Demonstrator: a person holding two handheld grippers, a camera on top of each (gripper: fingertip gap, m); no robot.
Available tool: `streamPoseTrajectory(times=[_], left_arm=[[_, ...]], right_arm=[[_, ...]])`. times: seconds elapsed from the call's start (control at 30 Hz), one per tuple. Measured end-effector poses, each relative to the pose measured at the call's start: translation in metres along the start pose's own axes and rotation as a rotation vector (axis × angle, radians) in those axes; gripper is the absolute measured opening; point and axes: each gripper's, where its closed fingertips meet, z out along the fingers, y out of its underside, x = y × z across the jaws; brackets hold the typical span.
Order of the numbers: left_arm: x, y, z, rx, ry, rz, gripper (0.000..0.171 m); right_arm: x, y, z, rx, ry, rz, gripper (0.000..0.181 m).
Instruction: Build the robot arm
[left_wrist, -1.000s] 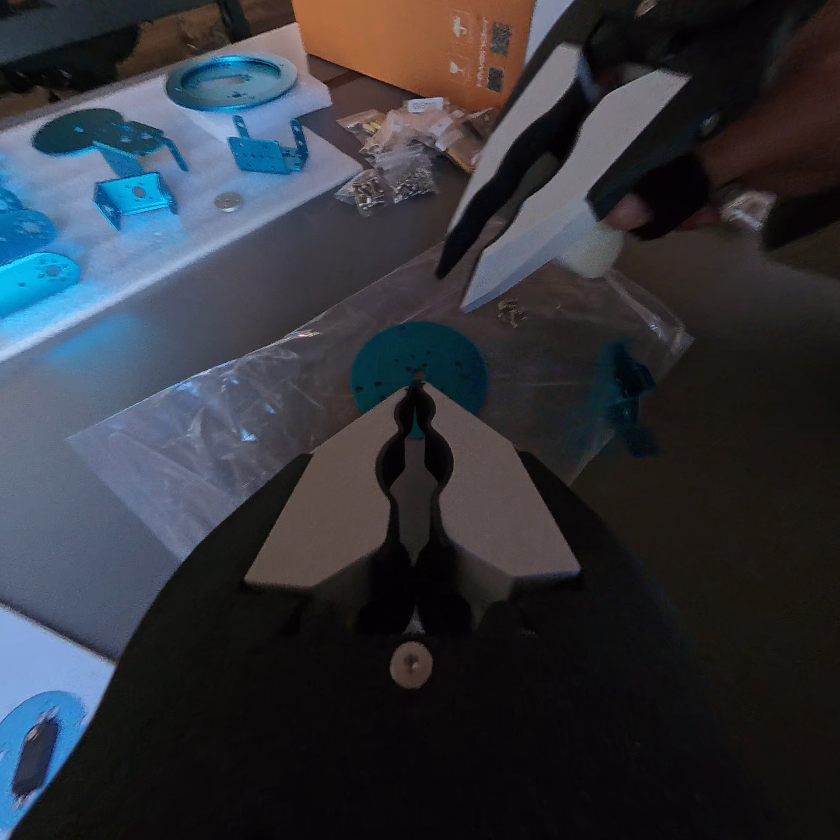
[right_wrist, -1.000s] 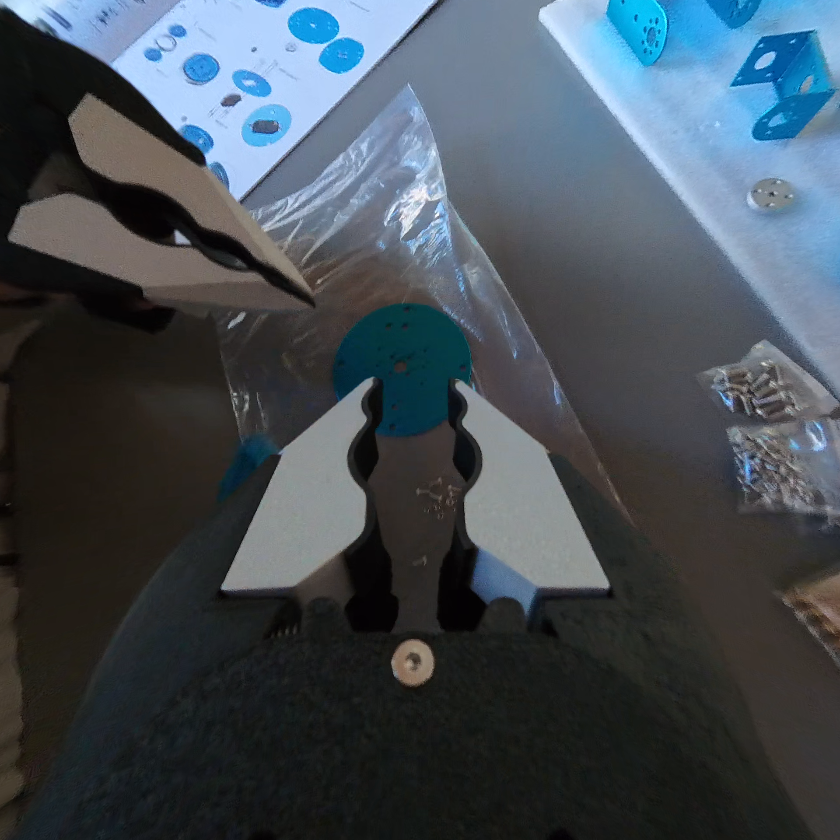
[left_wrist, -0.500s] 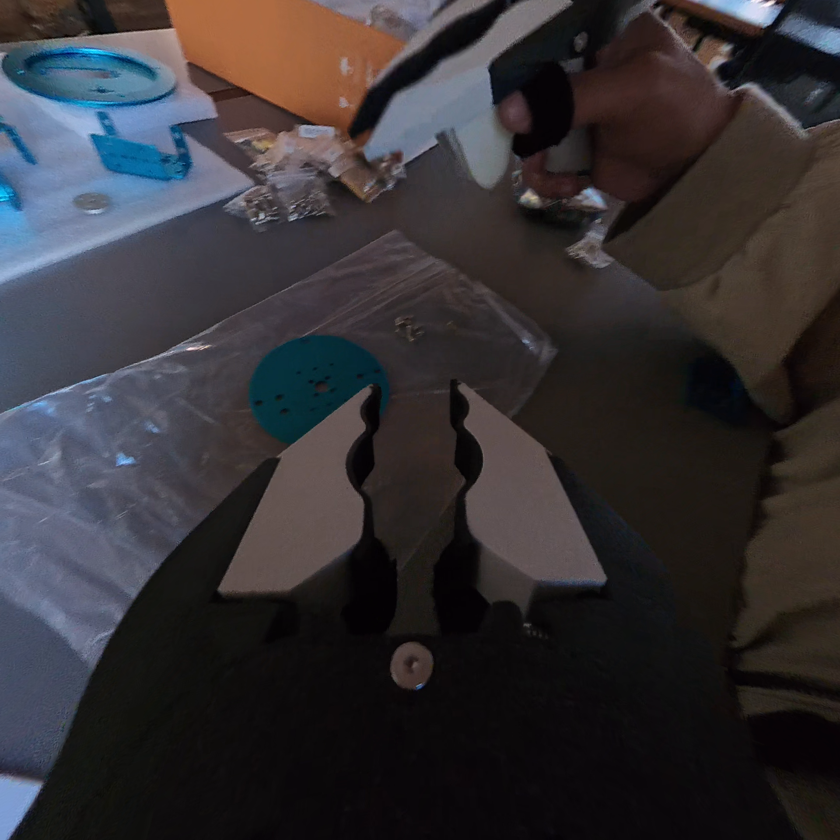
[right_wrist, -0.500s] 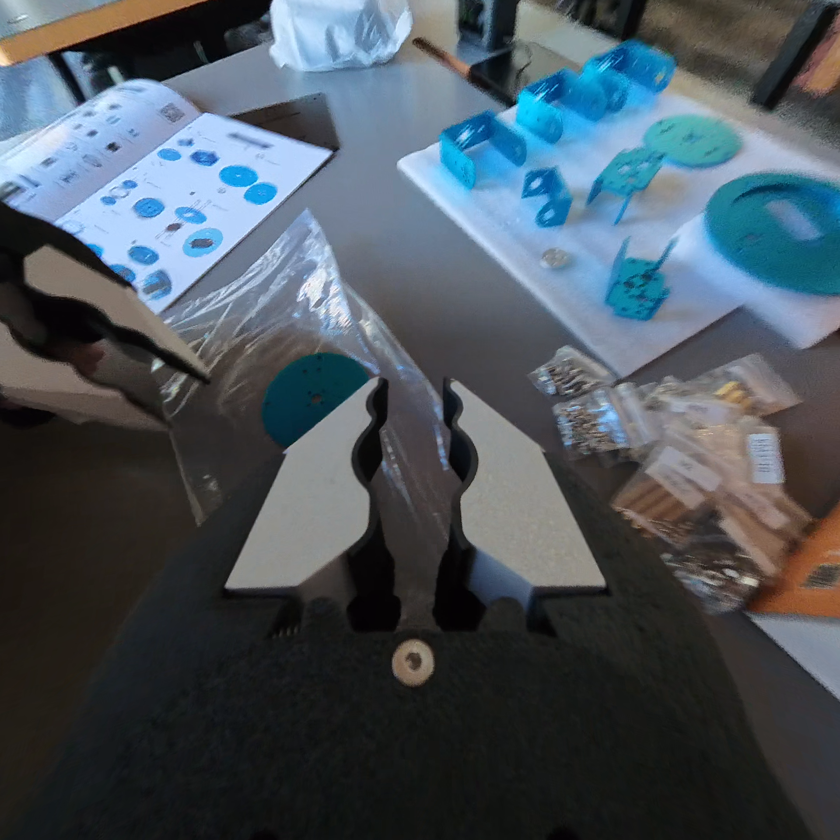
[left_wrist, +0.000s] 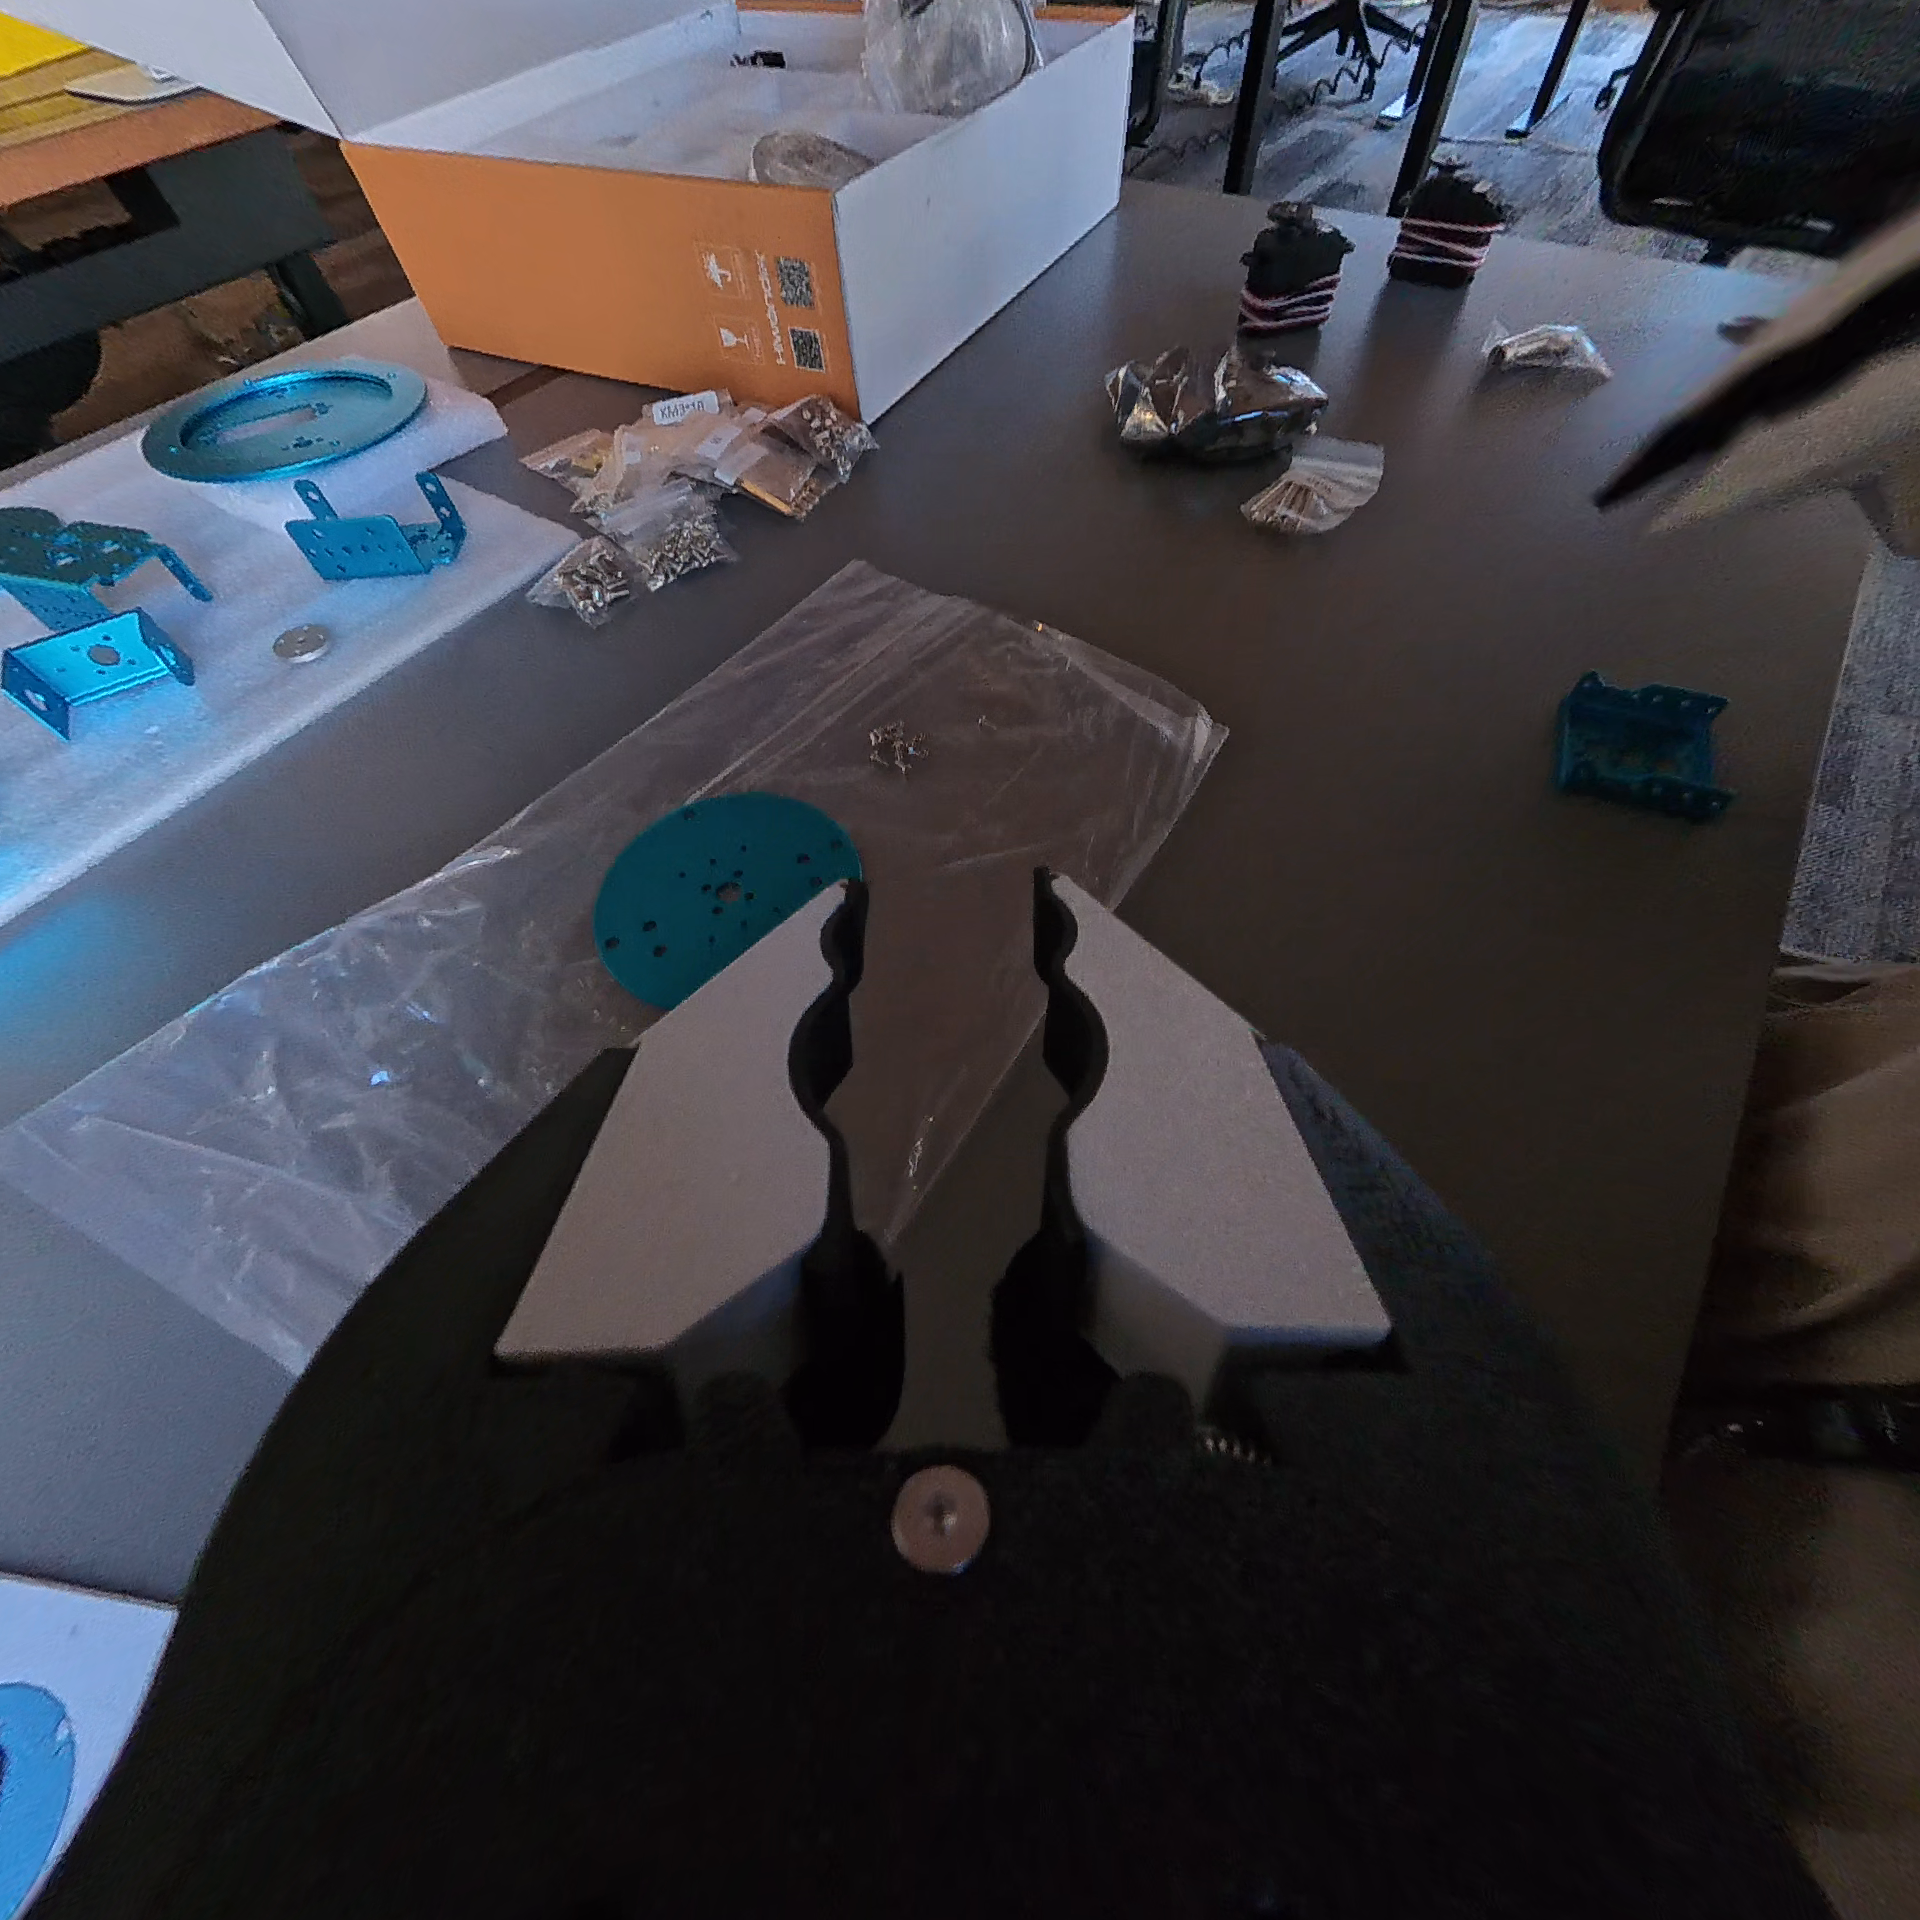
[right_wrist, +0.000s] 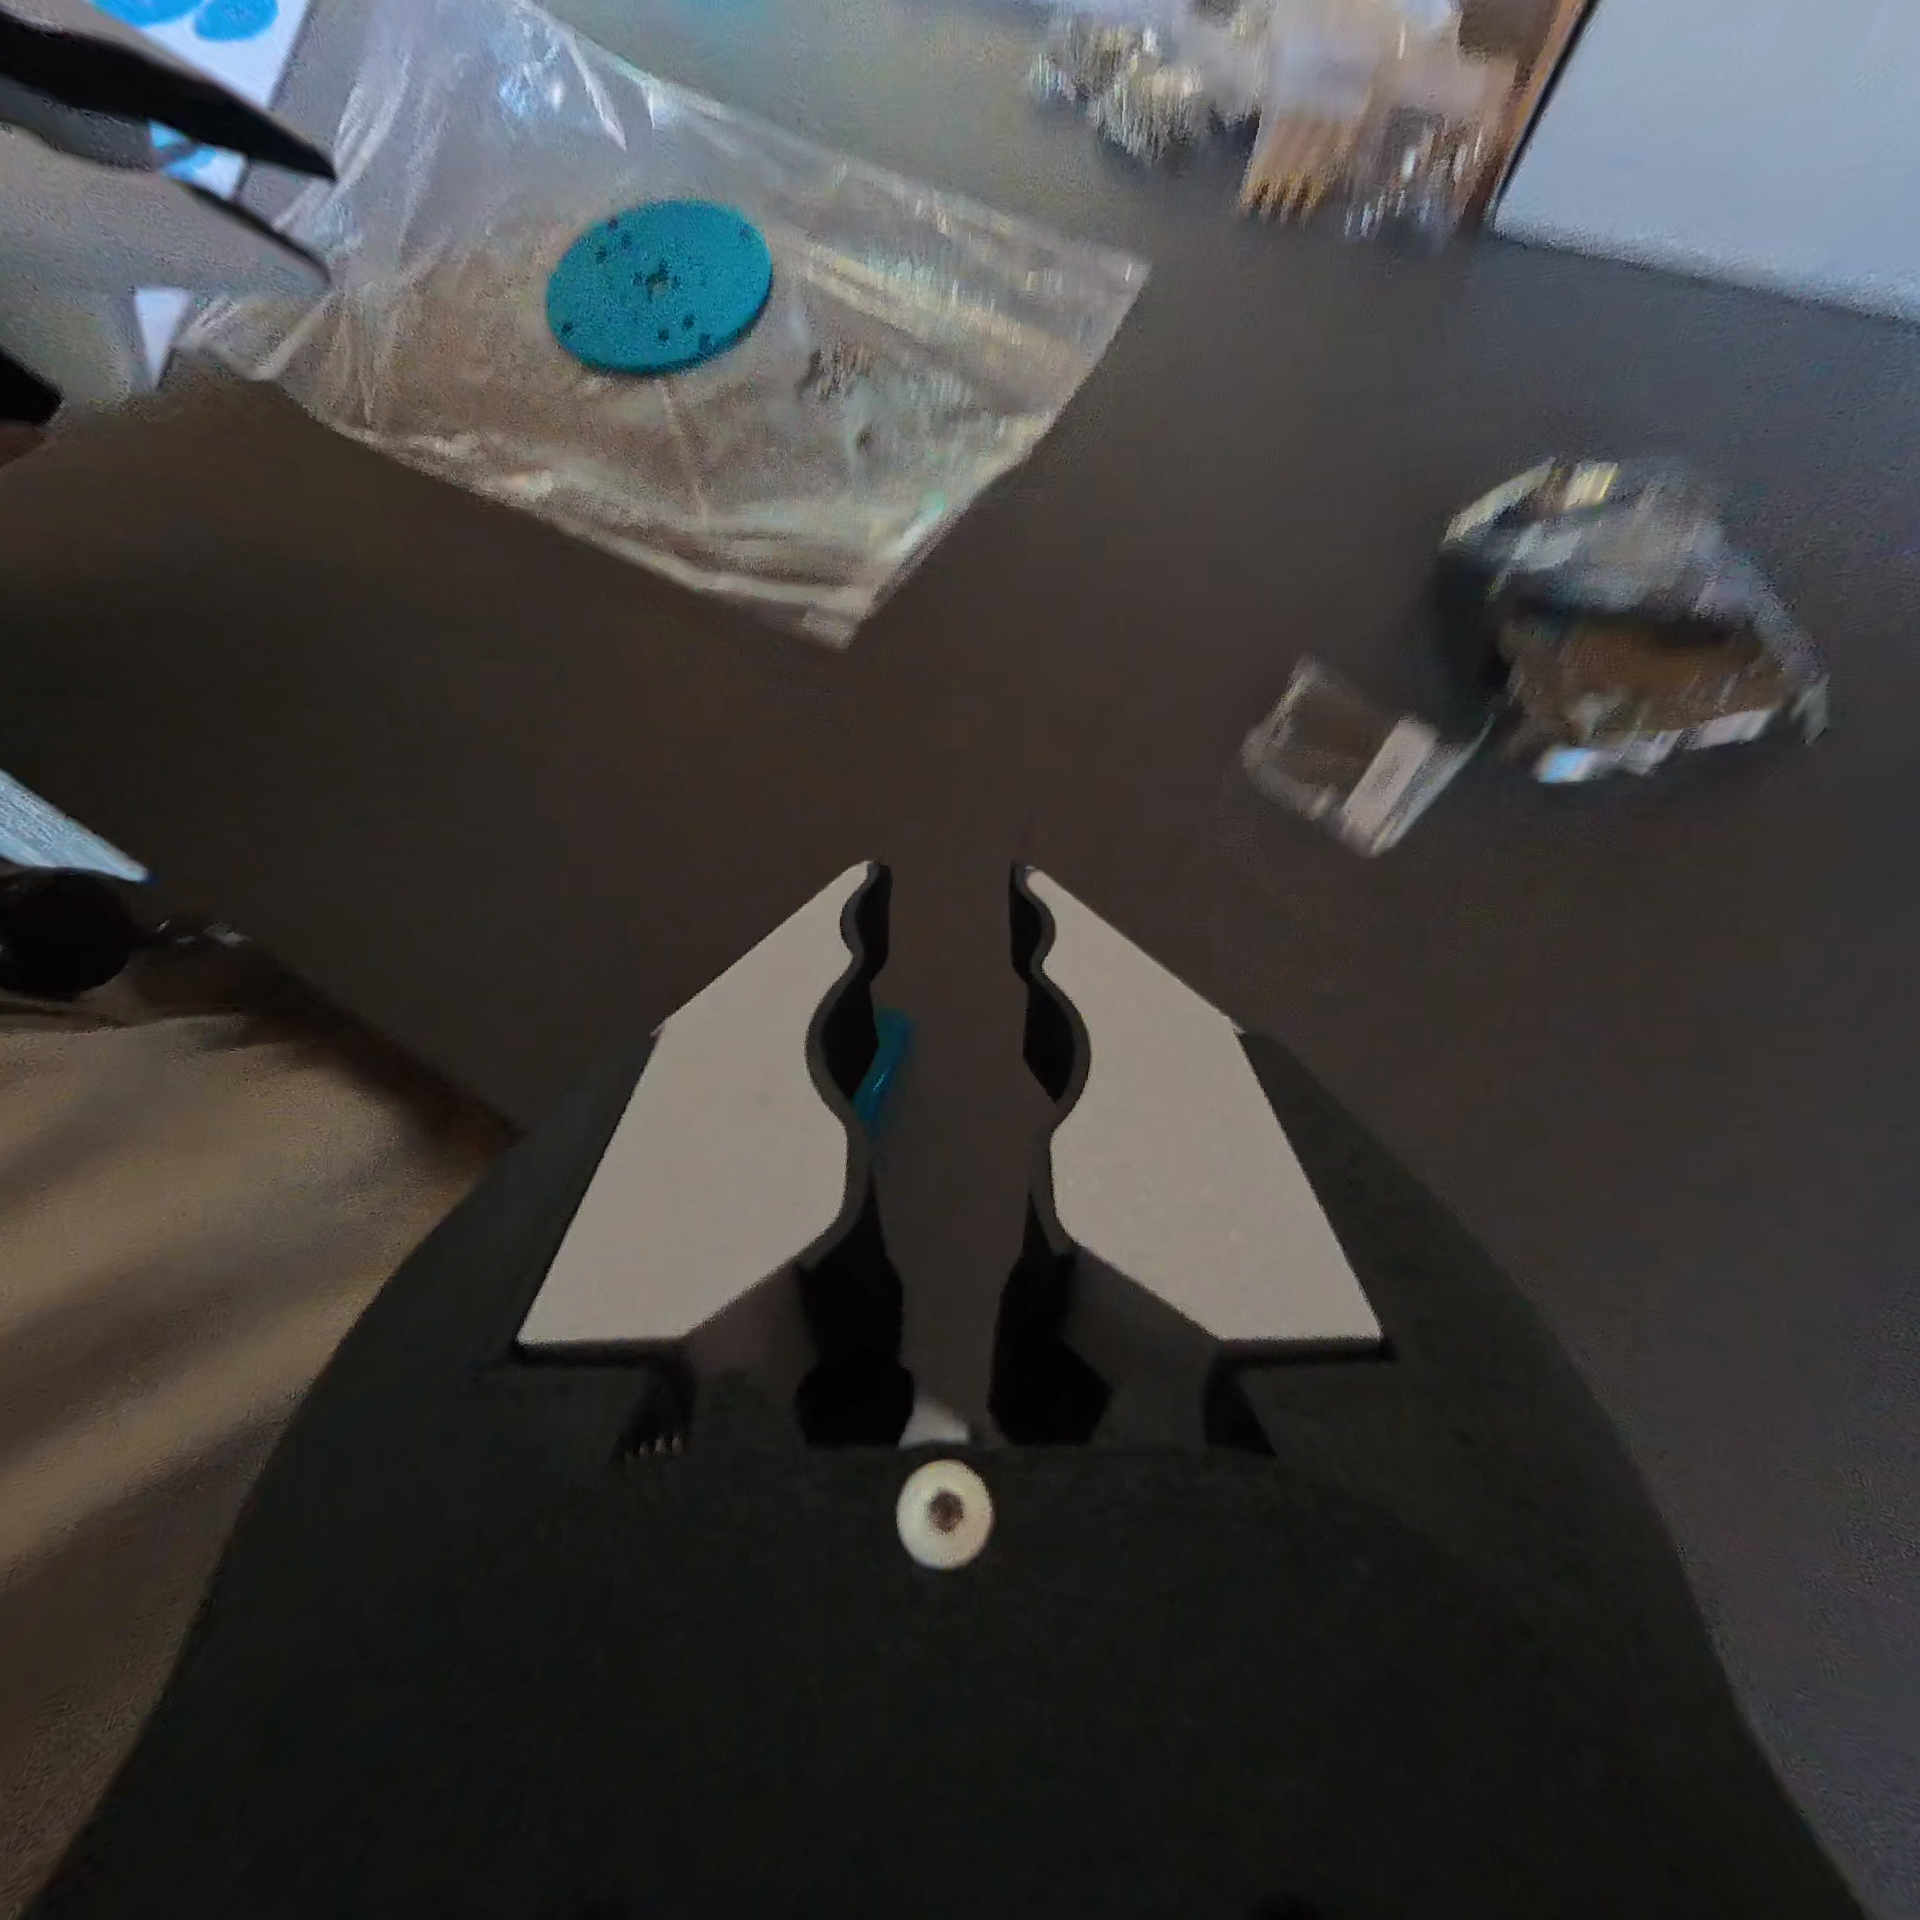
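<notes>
A round blue disc with holes (left_wrist: 727, 894) lies on a clear plastic bag (left_wrist: 935, 675) on the dark table, with a few tiny screws (left_wrist: 899, 746) beyond it. My left gripper (left_wrist: 945, 883) is open and empty, its left fingertip just over the disc's right edge. My right gripper (right_wrist: 948, 873) is open above bare table, away from the disc (right_wrist: 660, 286) and the bag (right_wrist: 779, 468). A blue part (right_wrist: 883, 1060) peeks out beside its left finger. A blue bracket block (left_wrist: 1642, 743) sits near the table's right edge. The right gripper (left_wrist: 1662, 499) shows blurred at far right.
An orange and white box (left_wrist: 644, 239) stands at the back. White foam (left_wrist: 208, 707) holds several blue metal parts. Small bags of screws (left_wrist: 675, 499), a crumpled dark bag (left_wrist: 1216, 400) and two wrapped servos (left_wrist: 1294, 275) lie around. The left gripper (right_wrist: 324, 223) shows at top left. My right fingertips sit around 25 cm from my left ones. To the blue bracket block (left_wrist: 1642, 743): right tips about 6 cm, left tips about 20 cm.
My left gripper opened from shut at the disc and drew back slightly. My right gripper left the disc, rose, and swung right to the table's edge, staying open.
</notes>
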Motion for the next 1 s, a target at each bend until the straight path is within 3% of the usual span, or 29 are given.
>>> streamPoseTrajectory(times=[0.13, 0.3, 0.4, 0.7, 0.83, 1.0], left_arm=[[0.006, 0.003, 0.002, -0.001, 0.032, -0.026, 0.031], [0.004, 0.003, -0.001, 0.007, 0.025, -0.051, 0.031], [-0.002, 0.004, -0.006, 0.014, 0.002, -0.068, 0.031], [-0.026, 0.015, -0.013, 0.023, -0.039, -0.121, 0.031], [-0.039, 0.023, -0.030, -0.020, -0.115, -0.105, 0.031], [-0.049, 0.051, -0.079, -0.063, -0.255, -0.177, 0.031]], right_arm=[[-0.019, 0.042, -0.005, -0.031, 0.054, 0.104, 0.020], [-0.016, 0.064, 0.002, -0.104, 0.135, 0.080, 0.018], [-0.019, 0.063, 0.005, -0.100, 0.135, 0.064, 0.000], [-0.017, -0.005, 0.019, -0.010, 0.120, -0.094, 0.000], [-0.036, -0.047, 0.049, 0.045, -0.007, -0.175, 0.000], [-0.079, -0.108, 0.098, 0.120, -0.220, -0.283, 0.000]])
